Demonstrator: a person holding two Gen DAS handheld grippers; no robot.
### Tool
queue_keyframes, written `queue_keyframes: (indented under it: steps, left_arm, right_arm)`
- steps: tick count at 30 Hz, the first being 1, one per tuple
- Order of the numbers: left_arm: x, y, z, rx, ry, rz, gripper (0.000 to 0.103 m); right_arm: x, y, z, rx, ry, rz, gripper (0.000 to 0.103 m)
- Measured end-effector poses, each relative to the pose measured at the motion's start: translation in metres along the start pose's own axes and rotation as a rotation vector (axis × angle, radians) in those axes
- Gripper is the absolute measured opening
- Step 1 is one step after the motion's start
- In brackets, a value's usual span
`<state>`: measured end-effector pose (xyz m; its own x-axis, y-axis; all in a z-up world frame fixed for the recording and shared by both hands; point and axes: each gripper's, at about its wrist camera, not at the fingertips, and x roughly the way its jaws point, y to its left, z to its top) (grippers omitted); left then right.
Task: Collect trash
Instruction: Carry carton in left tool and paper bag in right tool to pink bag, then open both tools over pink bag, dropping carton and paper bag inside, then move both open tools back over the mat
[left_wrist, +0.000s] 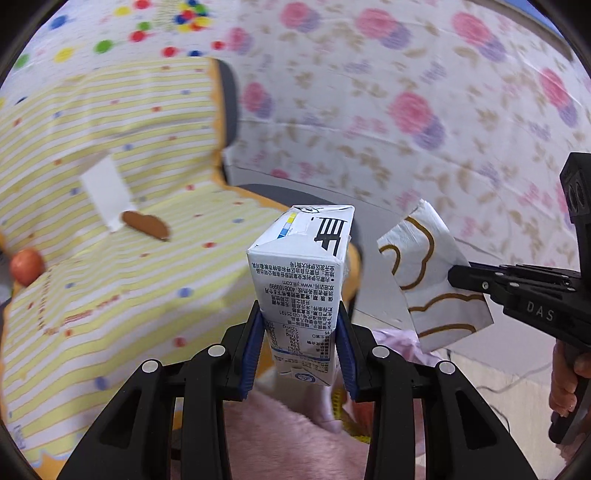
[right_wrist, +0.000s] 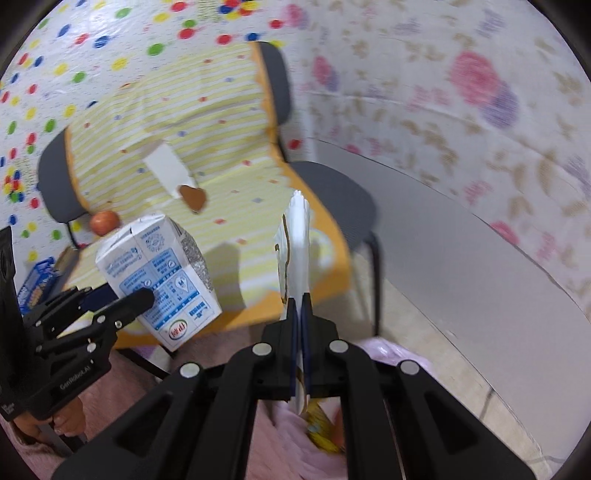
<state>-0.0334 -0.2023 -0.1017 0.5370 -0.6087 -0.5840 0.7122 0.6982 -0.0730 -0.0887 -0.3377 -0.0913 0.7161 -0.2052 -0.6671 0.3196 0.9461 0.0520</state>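
Note:
My left gripper (left_wrist: 300, 332) is shut on a white and blue milk carton (left_wrist: 301, 273), held in the air; the carton also shows in the right wrist view (right_wrist: 162, 280). My right gripper (right_wrist: 299, 306) is shut on a flat white wrapper with gold lines (right_wrist: 293, 251), seen edge-on. In the left wrist view the wrapper (left_wrist: 424, 273) hangs to the right of the carton, pinched by the right gripper (left_wrist: 458, 275). A pink bag (right_wrist: 384, 354) lies open below both grippers, with yellow trash (right_wrist: 321, 424) inside.
A chair with a yellow striped cover (right_wrist: 229, 155) stands ahead. On it lie a white card (right_wrist: 166, 166), a brown piece (right_wrist: 192, 197) and a red apple (right_wrist: 105, 221). A blue box (right_wrist: 37, 284) is at the left. Patterned cloth walls (right_wrist: 443, 92) surround the area.

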Motion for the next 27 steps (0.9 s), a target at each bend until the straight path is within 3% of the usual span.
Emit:
queue_keyframes:
  steps: [13,16,17,18,19,21,27]
  left_arm:
    - [0.058,-0.063,-0.017,0.118,0.159,-0.153,0.038]
    - [0.068,-0.067,-0.018,0.121,0.192,-0.174,0.045]
    - [0.069,-0.068,-0.018,0.119,0.193,-0.173,0.055]
    - [0.069,-0.067,-0.017,0.116,0.189,-0.171,0.059]
    - [0.069,-0.066,-0.017,0.112,0.187,-0.174,0.063]
    - [0.068,-0.062,-0.015,0.096,0.19,-0.164,0.064]
    - [0.043,-0.027,-0.005,0.023,0.142,-0.046,0.065]
  right_arm:
    - [0.013,-0.063,-0.051,0.133,0.135,-0.106,0.003]
    - [0.023,-0.072,-0.057,0.148,0.162,-0.117,0.003]
    - [0.027,-0.077,-0.06,0.159,0.171,-0.112,0.004]
    - [0.03,-0.08,-0.062,0.17,0.183,-0.106,0.009]
    - [0.033,-0.084,-0.063,0.182,0.191,-0.1,0.021]
    - [0.032,-0.085,-0.063,0.187,0.183,-0.098,0.033]
    - [0.011,-0.079,-0.046,0.168,0.093,-0.083,0.033]
